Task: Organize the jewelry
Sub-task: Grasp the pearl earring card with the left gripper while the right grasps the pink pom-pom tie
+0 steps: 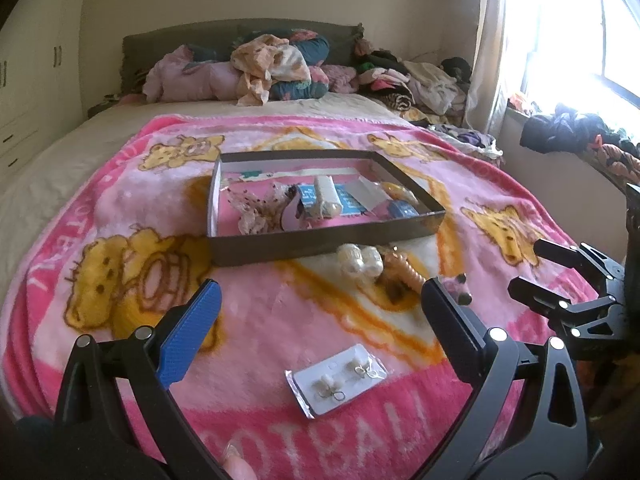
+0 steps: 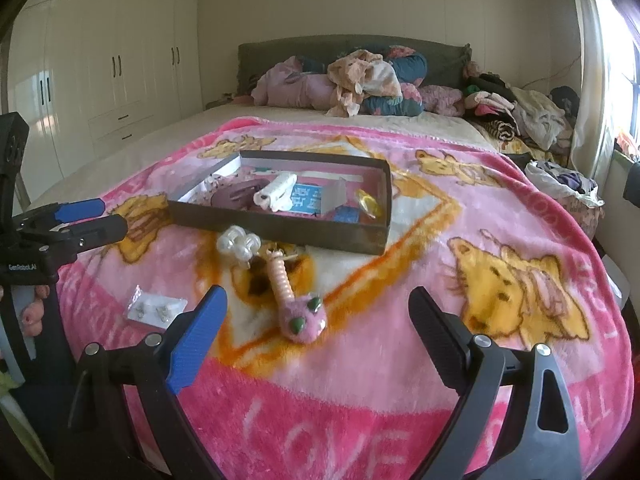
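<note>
While above blanket (image 1: 280, 312), both claws wide open, empty.

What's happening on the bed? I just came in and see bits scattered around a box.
A person holds two grippers, both open and empty, above a pink cartoon blanket. The left gripper hovers over a white card of earrings; the right gripper faces a fuzzy pink hair clip. A shallow dark cardboard box already holds some pieces.
</note>
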